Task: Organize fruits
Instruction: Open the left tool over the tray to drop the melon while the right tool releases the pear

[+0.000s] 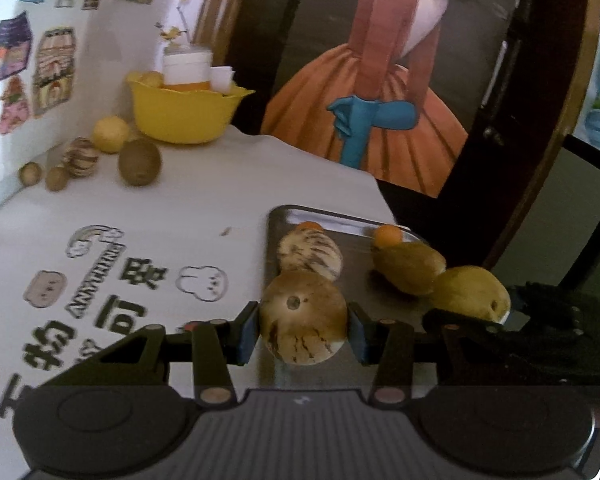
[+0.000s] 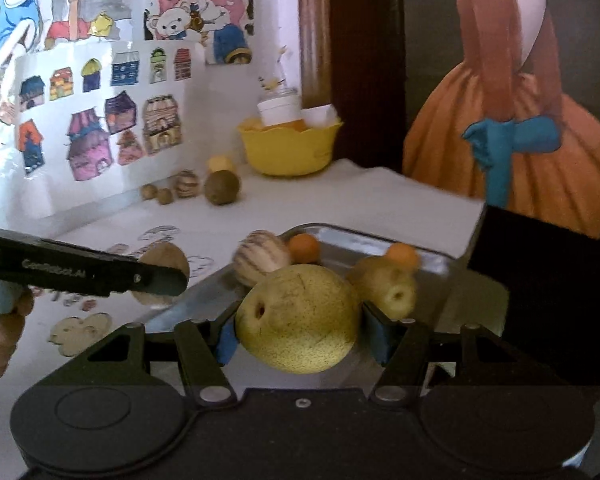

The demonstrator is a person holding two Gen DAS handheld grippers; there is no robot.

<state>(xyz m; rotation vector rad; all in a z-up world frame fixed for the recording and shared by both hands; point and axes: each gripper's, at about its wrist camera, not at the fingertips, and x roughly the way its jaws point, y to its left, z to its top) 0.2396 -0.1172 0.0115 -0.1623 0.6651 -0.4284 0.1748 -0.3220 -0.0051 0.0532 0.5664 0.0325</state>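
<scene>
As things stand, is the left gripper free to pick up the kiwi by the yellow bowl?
Probably not: the left gripper is shut on a striped melon, and the kiwi lies well beyond it.

Both wrist views close, facing wall; share tray (image 1: pixel 332 216) (image 2: pixel 380 236).

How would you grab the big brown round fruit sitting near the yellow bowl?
Grip the brown fruit across its middle, where it is widest, and come from above. It sits on the cloth with a striped fruit and a yellow fruit close beside it, so the top is probably the freest way in. Both grippers hold fruit now.
</scene>
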